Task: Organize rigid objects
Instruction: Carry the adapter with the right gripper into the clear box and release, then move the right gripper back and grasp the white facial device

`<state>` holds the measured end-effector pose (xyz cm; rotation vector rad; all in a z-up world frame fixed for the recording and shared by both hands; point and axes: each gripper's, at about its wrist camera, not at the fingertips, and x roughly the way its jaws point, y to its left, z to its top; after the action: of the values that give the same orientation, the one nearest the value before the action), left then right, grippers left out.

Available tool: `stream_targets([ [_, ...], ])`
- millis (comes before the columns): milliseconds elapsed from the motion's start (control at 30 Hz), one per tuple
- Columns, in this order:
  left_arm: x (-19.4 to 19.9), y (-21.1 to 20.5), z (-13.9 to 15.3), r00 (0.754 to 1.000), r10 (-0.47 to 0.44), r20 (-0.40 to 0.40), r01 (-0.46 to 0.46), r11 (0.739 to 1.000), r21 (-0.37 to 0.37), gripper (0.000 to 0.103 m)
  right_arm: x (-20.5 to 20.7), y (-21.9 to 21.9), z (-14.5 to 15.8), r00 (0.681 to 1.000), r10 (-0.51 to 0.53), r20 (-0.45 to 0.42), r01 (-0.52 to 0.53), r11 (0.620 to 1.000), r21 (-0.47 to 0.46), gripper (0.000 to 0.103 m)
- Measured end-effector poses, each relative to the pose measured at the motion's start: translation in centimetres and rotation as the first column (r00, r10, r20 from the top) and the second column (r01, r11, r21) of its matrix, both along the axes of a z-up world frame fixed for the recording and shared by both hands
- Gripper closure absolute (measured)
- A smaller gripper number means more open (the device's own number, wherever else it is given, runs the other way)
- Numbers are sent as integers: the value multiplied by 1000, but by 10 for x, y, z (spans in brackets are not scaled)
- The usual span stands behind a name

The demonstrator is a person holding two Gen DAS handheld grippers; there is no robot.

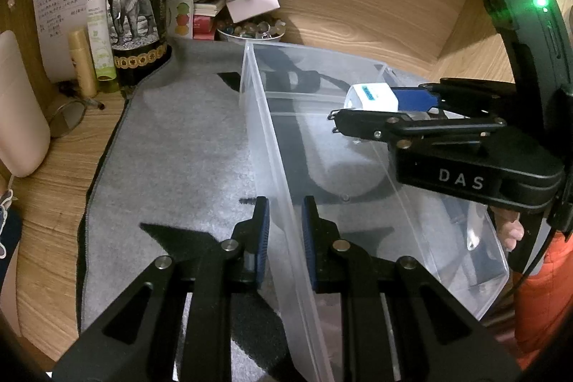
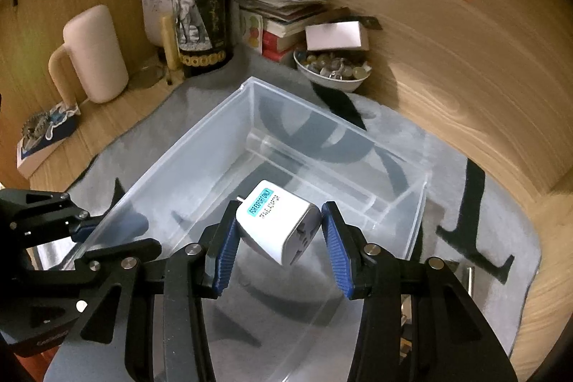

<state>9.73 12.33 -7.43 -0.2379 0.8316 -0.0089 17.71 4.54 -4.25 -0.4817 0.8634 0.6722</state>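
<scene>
A clear plastic bin (image 1: 265, 117) (image 2: 179, 153) stands on a grey mat. My left gripper (image 1: 284, 231) straddles the bin's near long wall, jaws close on either side of it; contact is unclear. In the right wrist view my right gripper (image 2: 277, 238) holds a white travel adapter (image 2: 279, 224) above the inside of the bin, touching the left pad, with a small gap at the right pad. The adapter (image 1: 372, 97) also shows in the left wrist view, between the right gripper's fingers over the bin's far end.
A dark elephant-label bottle (image 2: 200, 6), a pink jug (image 2: 93, 56), a bowl of small items (image 2: 333, 70) and stacked books (image 2: 279, 9) crowd the desk's back. Wooden walls (image 2: 465, 77) close in behind and right. The grey mat (image 1: 172, 167) has black markings.
</scene>
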Motion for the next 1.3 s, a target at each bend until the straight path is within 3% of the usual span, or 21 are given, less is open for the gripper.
stream_targets([
  [100, 0, 0, 0, 1000, 0, -1, 0, 1000, -1, 86, 0, -1, 3, 1000, -11, 10, 11, 1000, 4, 60],
  [467, 0, -2, 0, 1000, 1, -5, -1, 1000, 9, 86, -6, -24, 28, 994, -73, 83, 65, 994, 89, 28],
  [733, 1, -2, 0, 1000, -1, -9, 2, 1000, 20, 86, -15, -59, 46, 977, -174, 126, 153, 975, 161, 21],
  [1033, 2, -2, 0, 1000, -1, -9, 2, 1000, 21, 86, -24, -116, 60, 924, -340, 177, 306, 932, 193, 20],
  [1300, 2, -3, 1, 1000, -3, -10, 3, 1000, 23, 85, -31, -169, 47, 854, -499, 143, 473, 862, 183, 19],
])
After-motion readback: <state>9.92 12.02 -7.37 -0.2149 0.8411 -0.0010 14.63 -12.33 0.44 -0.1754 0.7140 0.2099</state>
